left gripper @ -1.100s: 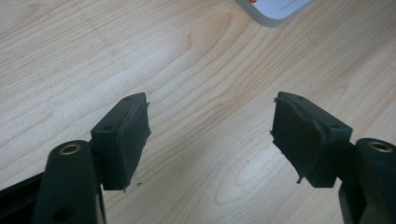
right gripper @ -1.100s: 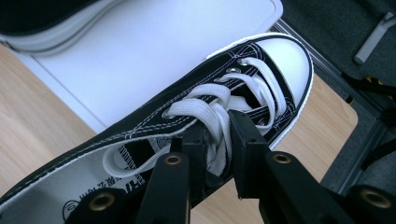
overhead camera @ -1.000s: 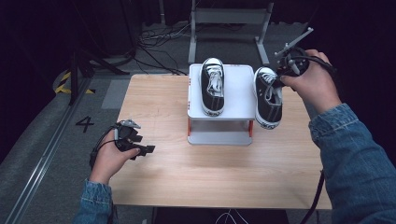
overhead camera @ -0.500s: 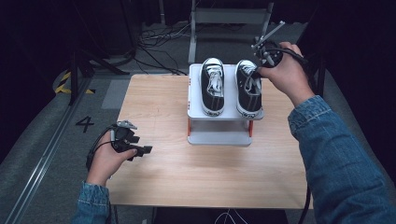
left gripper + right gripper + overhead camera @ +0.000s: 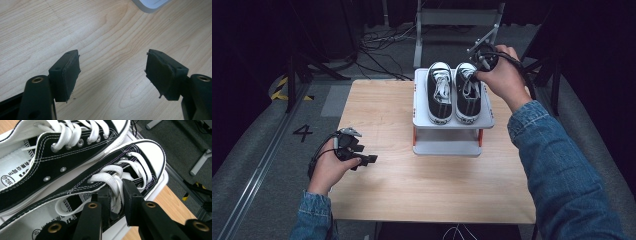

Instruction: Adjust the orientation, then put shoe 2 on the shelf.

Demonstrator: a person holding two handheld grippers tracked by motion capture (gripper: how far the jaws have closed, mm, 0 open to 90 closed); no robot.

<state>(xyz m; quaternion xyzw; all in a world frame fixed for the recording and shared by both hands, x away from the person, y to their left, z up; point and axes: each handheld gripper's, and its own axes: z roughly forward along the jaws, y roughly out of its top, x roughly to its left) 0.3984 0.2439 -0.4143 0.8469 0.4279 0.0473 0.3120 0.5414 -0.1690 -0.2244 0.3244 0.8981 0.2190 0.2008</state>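
Observation:
Two black canvas sneakers with white laces lie side by side on the top shelf of a small white rack (image 5: 488, 120). My right gripper (image 5: 474, 74) is shut on the tongue and laces of the right sneaker (image 5: 467, 100). In the right gripper view its jaws (image 5: 116, 200) pinch the laces of that sneaker (image 5: 142, 155), and the other sneaker (image 5: 62, 157) lies close alongside. The left sneaker (image 5: 440, 95) is untouched. My left gripper (image 5: 368, 160) rests on the table at the left. It stands open (image 5: 112, 75) over bare wood.
The rack has a lower shelf (image 5: 446, 148) and red-orange posts, and stands at the far middle of the wooden table (image 5: 422, 185). A corner of the rack (image 5: 150, 5) shows ahead of the left gripper. Cables and metal stands lie on the floor beyond.
My right gripper has carried the right sneaker leftward from beside the rack onto the top shelf, next to the other sneaker. The left hand has stayed put.

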